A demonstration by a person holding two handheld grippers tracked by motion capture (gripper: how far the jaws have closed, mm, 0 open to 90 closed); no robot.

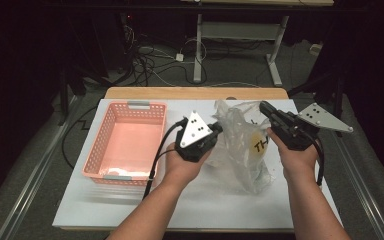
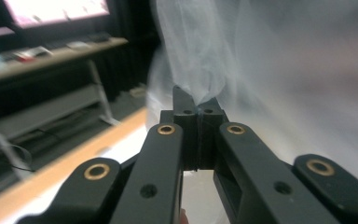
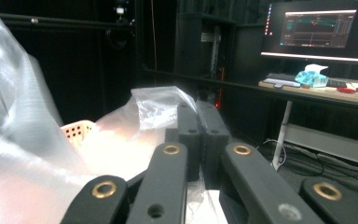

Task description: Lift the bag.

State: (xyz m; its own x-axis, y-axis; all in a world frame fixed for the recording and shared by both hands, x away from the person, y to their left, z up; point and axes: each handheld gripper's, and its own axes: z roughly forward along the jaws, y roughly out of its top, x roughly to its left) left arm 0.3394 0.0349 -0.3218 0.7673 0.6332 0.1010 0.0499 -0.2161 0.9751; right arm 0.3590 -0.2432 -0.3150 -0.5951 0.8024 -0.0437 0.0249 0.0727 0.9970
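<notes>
Both the left gripper (image 1: 217,131) and right gripper (image 1: 265,107) pinch opposite edges of the clear plastic bag (image 1: 240,145), held up over the white table (image 1: 130,205) beside the pink basket (image 1: 125,142); thin film risks slipping or tearing if pulled apart sharply.

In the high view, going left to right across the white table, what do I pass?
Pink basket → left claw, shut on the plastic → clear plastic bag → right claw, shut on the bag's other side.
</notes>
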